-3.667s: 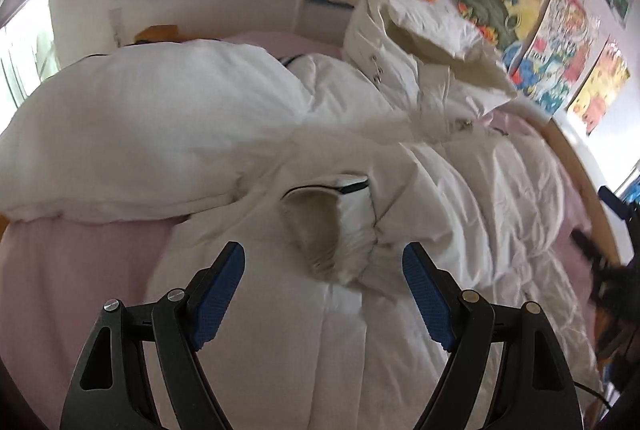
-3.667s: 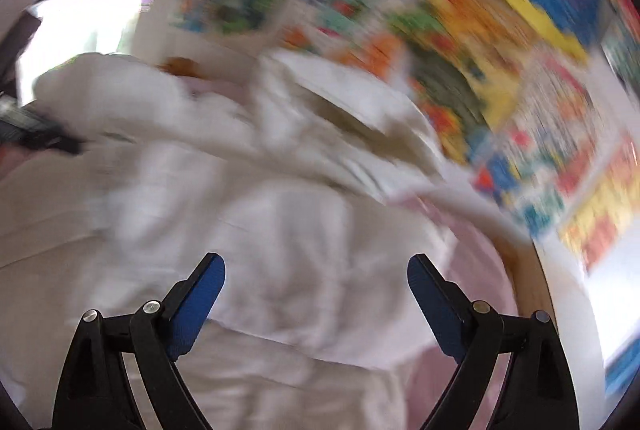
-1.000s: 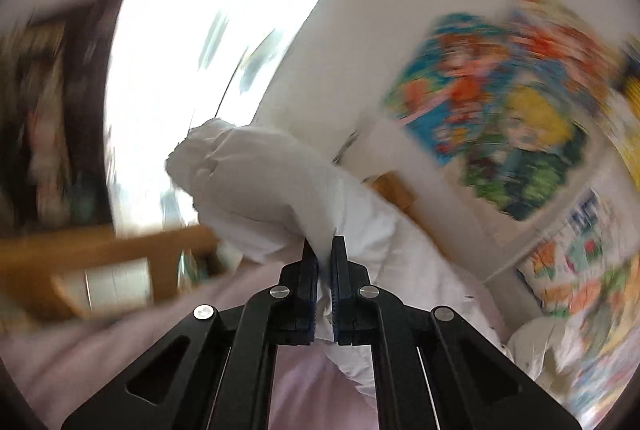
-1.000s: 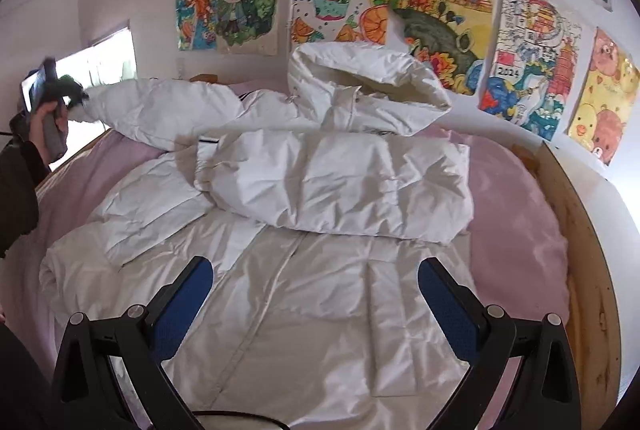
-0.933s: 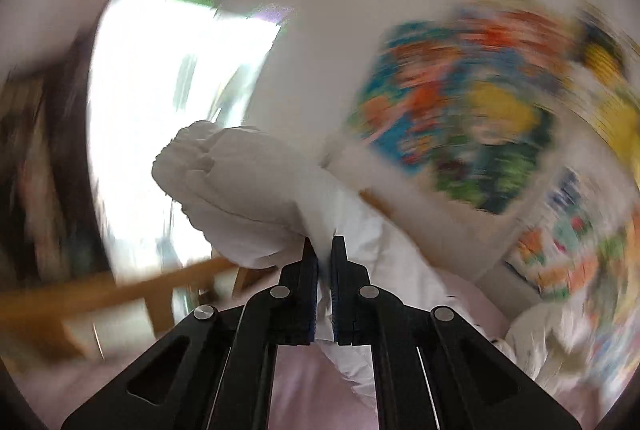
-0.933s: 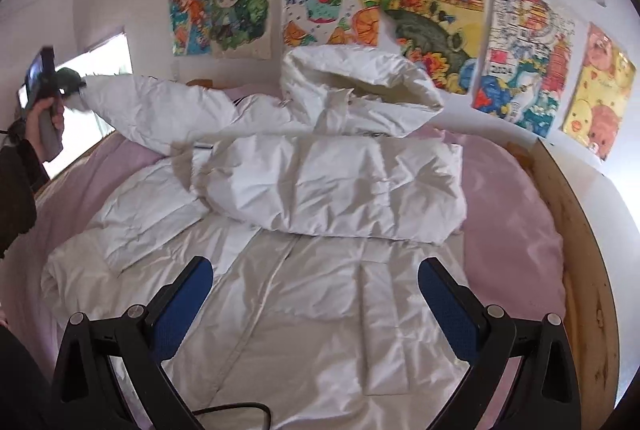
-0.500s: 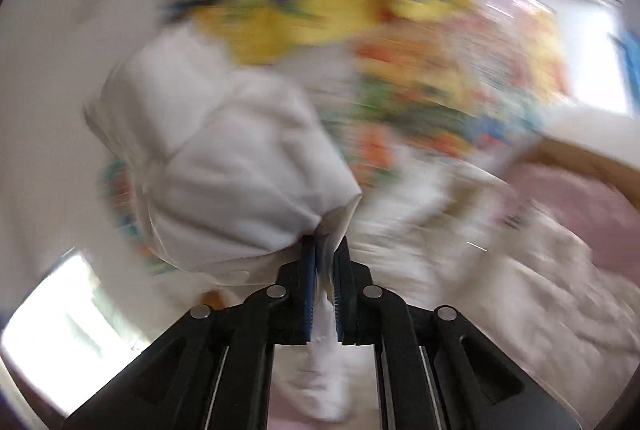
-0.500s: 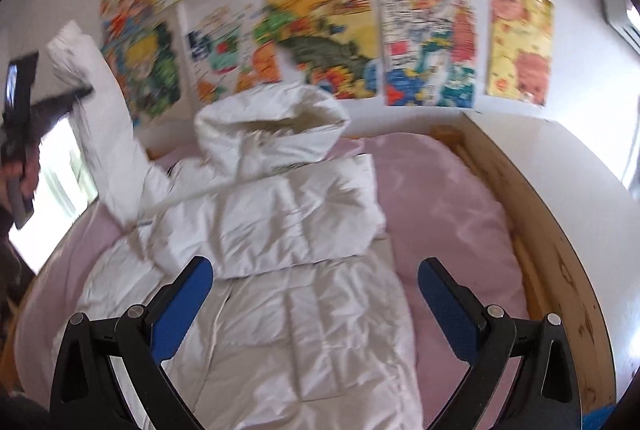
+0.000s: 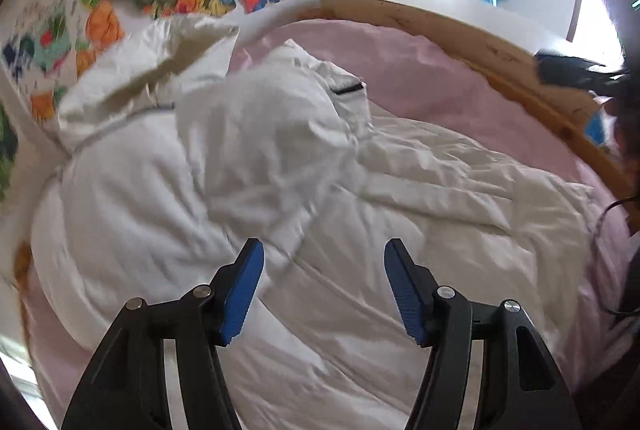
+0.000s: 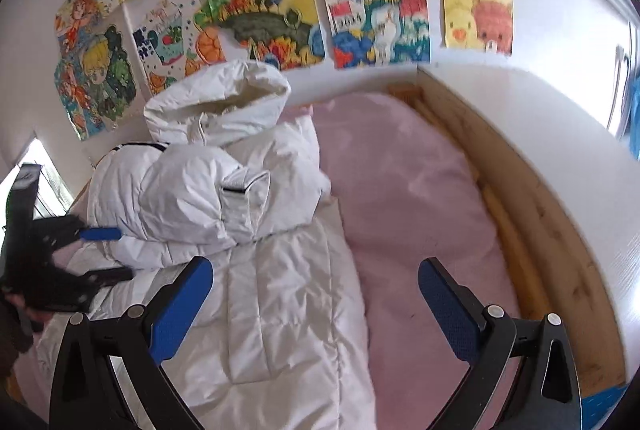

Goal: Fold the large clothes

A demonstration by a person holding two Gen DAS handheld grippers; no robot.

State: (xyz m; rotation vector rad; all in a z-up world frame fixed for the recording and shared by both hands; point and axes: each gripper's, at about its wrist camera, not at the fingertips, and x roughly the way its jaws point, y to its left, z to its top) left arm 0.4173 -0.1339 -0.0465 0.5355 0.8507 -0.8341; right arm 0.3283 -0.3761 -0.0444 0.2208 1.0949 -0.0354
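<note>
A white hooded down jacket (image 10: 280,294) lies front-up on the pink bed, hood (image 10: 224,102) toward the wall. Both sleeves (image 10: 192,202) are folded across its chest, the cuff (image 9: 348,86) of the top one at the far side. My left gripper (image 9: 324,290) is open and empty just above the jacket beside the folded sleeve; it also shows in the right wrist view (image 10: 104,254) at the jacket's left. My right gripper (image 10: 316,310) is open and empty above the jacket's lower body.
The pink sheet (image 10: 420,222) is bare on the right side of the bed. A wooden bed frame (image 10: 532,214) curves along the right edge. Colourful drawings (image 10: 264,10) cover the wall behind the hood. A window (image 10: 44,174) is at the left.
My left gripper swung the second sleeve up and across the chest, then opened and let it go on top of the first sleeve. My right gripper stayed open and drifted right.
</note>
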